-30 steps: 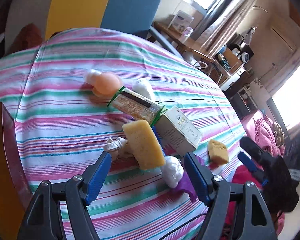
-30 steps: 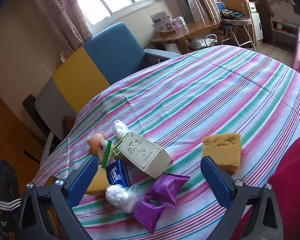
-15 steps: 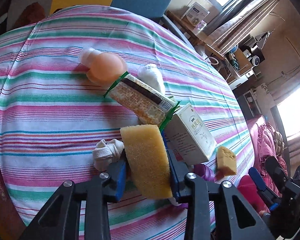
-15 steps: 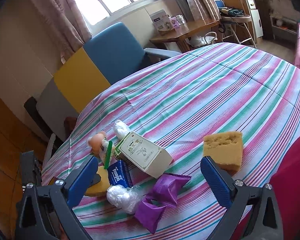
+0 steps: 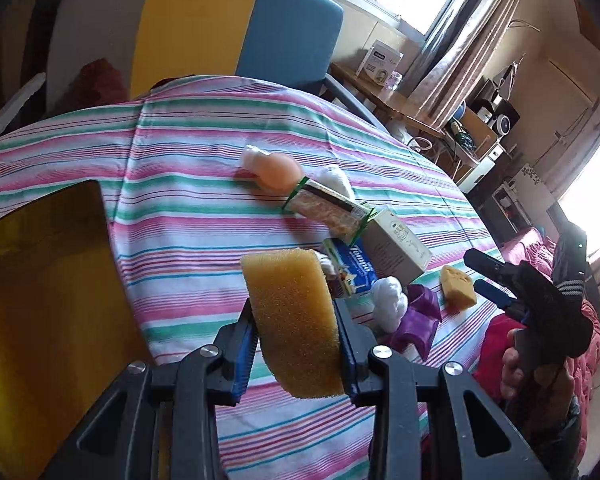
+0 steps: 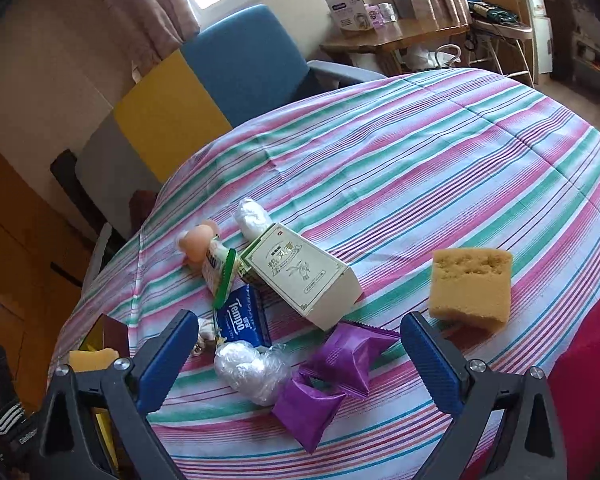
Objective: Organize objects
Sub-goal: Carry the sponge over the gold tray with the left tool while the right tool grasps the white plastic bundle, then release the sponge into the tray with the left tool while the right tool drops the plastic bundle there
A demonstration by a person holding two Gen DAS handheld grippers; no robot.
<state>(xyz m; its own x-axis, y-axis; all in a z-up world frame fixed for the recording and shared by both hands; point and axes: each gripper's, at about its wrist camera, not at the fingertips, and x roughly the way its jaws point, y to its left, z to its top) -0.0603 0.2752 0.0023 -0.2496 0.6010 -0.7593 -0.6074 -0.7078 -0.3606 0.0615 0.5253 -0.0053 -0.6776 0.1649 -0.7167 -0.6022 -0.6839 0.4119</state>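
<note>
My left gripper [image 5: 298, 334] is shut on a yellow sponge [image 5: 296, 320] and holds it above the striped tablecloth [image 5: 188, 208]. A pile lies beyond it: a blue Tempo tissue pack [image 5: 350, 272], a white carton [image 5: 396, 246], a cracker pack [image 5: 326, 208], a peach toy [image 5: 278, 172], a white wad [image 5: 388, 304] and purple packets [image 5: 418, 314]. My right gripper [image 6: 300, 354] is open and empty, low over the purple packets [image 6: 336, 376] and a clear plastic wad [image 6: 250, 368]. A second sponge [image 6: 470, 288] lies to its right.
A yellow open box [image 5: 40, 280] stands at the table's left edge. A blue and yellow armchair [image 5: 236, 28] is behind the table. A wooden side table [image 6: 396, 36] with boxes stands at the back right. Red fabric [image 6: 580, 360] lies at the near right.
My left gripper closed on the yellow sponge and lifted it off the table, drawing back toward the left. The right gripper stayed open and barely moved.
</note>
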